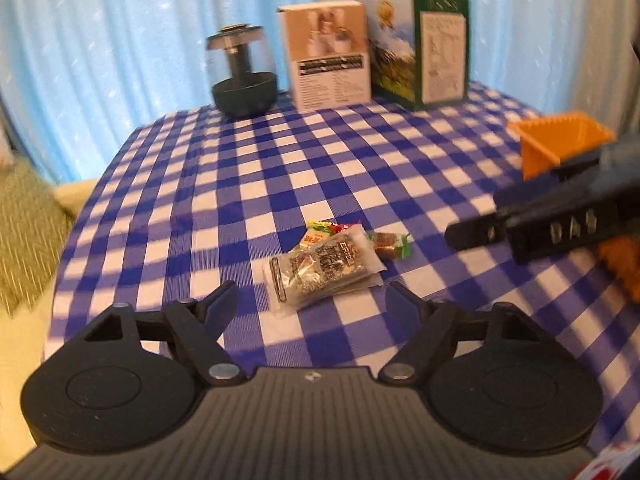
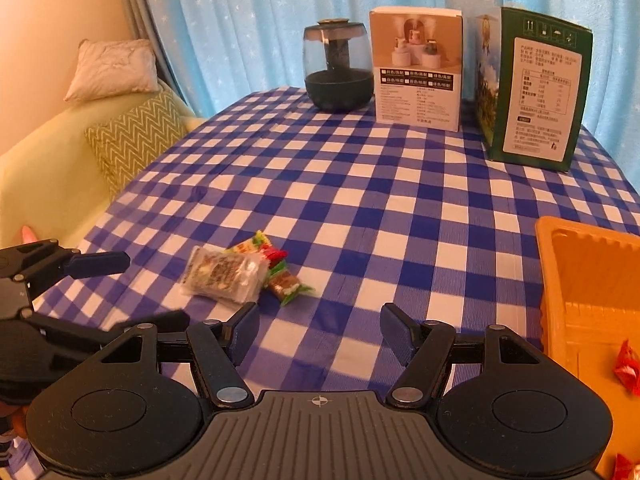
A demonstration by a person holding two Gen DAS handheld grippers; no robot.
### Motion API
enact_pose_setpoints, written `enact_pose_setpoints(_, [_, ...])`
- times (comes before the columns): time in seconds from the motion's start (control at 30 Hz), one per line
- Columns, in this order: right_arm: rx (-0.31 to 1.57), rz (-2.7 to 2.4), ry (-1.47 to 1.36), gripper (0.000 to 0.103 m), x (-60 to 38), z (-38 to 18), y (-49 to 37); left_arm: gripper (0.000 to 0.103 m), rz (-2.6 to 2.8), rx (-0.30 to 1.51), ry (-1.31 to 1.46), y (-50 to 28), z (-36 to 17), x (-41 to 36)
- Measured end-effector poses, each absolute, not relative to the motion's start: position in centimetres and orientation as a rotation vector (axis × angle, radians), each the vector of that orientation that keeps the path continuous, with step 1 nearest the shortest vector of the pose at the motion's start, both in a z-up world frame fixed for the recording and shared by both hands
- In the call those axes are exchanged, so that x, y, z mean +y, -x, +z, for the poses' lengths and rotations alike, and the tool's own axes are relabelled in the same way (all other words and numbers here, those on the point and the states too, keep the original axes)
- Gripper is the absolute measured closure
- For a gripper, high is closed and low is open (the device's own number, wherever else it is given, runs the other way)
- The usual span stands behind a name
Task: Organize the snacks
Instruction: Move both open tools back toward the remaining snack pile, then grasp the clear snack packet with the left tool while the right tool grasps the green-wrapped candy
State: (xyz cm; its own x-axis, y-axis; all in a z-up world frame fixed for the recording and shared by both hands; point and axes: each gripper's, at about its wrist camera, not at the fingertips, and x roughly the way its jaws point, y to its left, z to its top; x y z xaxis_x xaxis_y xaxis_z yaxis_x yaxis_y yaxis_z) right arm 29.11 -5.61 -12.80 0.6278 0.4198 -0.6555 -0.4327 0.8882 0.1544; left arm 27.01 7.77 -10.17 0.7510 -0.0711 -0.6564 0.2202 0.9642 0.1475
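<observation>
On checked cloth: clear crinkly snack packets, green-edged; both grippers' fingers released, empty.

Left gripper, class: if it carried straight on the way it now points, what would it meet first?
Most likely the clear snack packet, lying on the checked tablecloth just ahead of the left gripper, between its open jaws. Depth is uncertain, so it might meet the cloth just short of it.
</observation>
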Motion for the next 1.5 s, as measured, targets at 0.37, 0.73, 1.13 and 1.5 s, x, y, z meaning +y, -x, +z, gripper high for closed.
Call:
enact_pose_setpoints(0.37, [0.774,0.452,0.023,0.035,-6.4,-13.6,-31.1,0.031,-0.298,0.675,-0.468,-30.4,-12.6,5.4])
enact_pose_setpoints(0.73, [0.780,0.449,-0.005,0.035,-6.2,-13.6,-31.5,0.053,-0.320,0.758,-0.313,-31.0,-12.0,6.5])
enact_pose_setpoints(1.13, [0.770,0.438,-0.011,0.035,-6.2,-13.5,-31.5,0.048,-0.288,0.717,-0.422,-29.8,-11.6,7.5])
enact_pose_setpoints(1.5, [0.766,0.433,-0.024,0.035,-6.2,-13.4,-31.5,0.041,-0.349,0.764,-0.409,-32.2,-13.2,6.4])
